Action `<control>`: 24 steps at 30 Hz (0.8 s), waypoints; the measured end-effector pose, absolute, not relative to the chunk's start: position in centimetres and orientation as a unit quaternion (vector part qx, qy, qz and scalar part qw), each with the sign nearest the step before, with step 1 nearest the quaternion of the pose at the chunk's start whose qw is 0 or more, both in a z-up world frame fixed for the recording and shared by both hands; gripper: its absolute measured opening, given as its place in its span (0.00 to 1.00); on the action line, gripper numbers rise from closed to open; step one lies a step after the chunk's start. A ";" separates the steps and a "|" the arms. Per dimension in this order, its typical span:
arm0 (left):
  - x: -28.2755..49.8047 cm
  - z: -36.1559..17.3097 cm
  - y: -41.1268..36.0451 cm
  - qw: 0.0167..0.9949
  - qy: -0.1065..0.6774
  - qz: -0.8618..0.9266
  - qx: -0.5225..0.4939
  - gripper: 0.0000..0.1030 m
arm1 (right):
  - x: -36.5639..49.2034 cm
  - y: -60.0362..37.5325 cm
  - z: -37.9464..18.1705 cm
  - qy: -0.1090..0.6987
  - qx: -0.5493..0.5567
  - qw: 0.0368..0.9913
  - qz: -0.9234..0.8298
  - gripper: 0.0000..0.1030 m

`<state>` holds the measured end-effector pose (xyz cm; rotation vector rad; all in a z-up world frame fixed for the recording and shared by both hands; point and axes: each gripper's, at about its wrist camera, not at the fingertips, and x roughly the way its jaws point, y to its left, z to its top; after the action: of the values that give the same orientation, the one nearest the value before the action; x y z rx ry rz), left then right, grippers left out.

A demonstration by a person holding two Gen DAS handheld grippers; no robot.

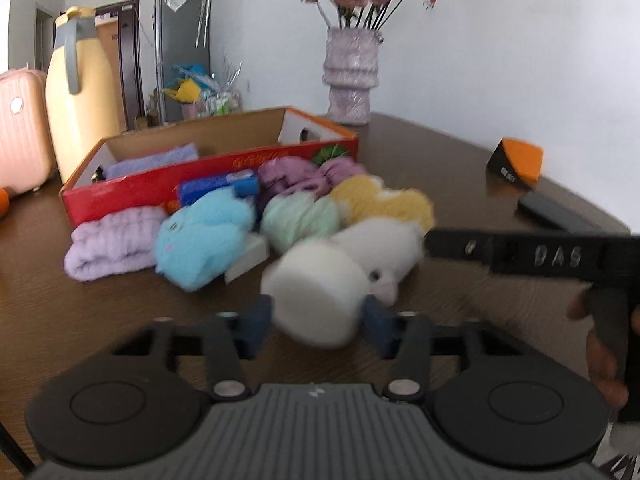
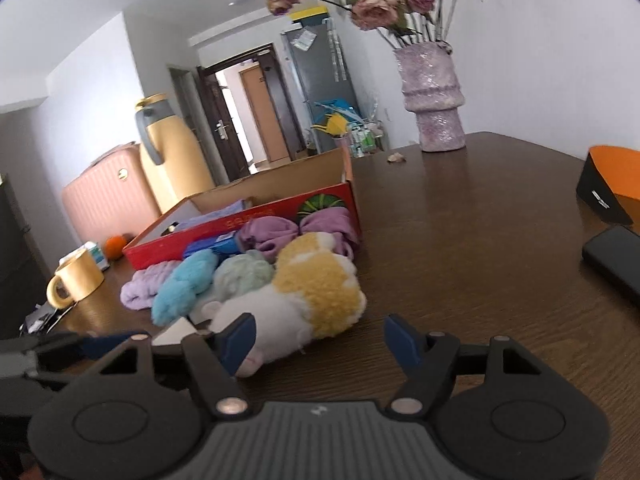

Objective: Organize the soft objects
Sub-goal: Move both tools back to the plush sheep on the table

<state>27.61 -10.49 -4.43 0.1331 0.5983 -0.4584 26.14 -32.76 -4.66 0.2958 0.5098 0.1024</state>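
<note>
left gripper (image 1: pixel 318 322): blue pads on either side of a white soft roll (image 1: pixel 316 294), apparently touching both its flanks; looks clamped on it, though motion blur hides how firmly.
white soft roll: between the left jaws, just above the brown table (image 1: pixel 100 320); blurred.
right gripper (image 2: pixel 320 338): jaws apart, nothing between the pads; left pad sits just in front of the white-and-yellow plush (image 2: pixel 304 300), contact not clear.
pile: ahead of both grippers. Lilac towel (image 1: pixel 114 246) farthest to the left gripper's left, then the blue plush (image 1: pixel 200 240), mint ball (image 1: pixel 300 216), yellow plush (image 1: pixel 380 198), purple cloths (image 1: pixel 304 174) behind.
red box (image 1: pixel 208 172): beyond the pile, touching it, open top; a lilac folded cloth (image 1: pixel 156 160) inside at its left end.
vase (image 2: pixel 434 98): far ahead, right of the box, dried roses in it.
phone (image 2: pixel 614 260): well right of the right gripper, flat on the table.
yellow jug (image 1: pixel 78 96): behind the box's left end.
</note>
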 end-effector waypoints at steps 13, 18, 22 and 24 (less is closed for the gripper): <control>27.1 -3.0 -4.9 0.951 0.277 -0.123 0.054 0.65 | 31.6 -27.8 -5.2 0.267 0.162 0.950 -0.016 0.88; 25.4 -2.7 -5.7 0.947 0.281 -0.145 0.059 0.66 | 30.7 -29.2 -5.3 0.267 0.161 0.949 -0.040 0.80; 23.6 -2.8 -8.0 0.934 0.284 -0.212 0.046 0.66 | 27.9 -31.7 -5.0 0.257 0.124 0.955 -0.085 0.81; 23.1 -3.0 -9.6 0.928 0.285 -0.236 0.051 0.66 | 27.1 -32.6 -5.1 0.251 0.122 0.956 -0.092 0.81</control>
<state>23.08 -9.56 -2.98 0.1054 0.5844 -0.4834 27.05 -32.59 -5.07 0.2478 0.5097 -0.1877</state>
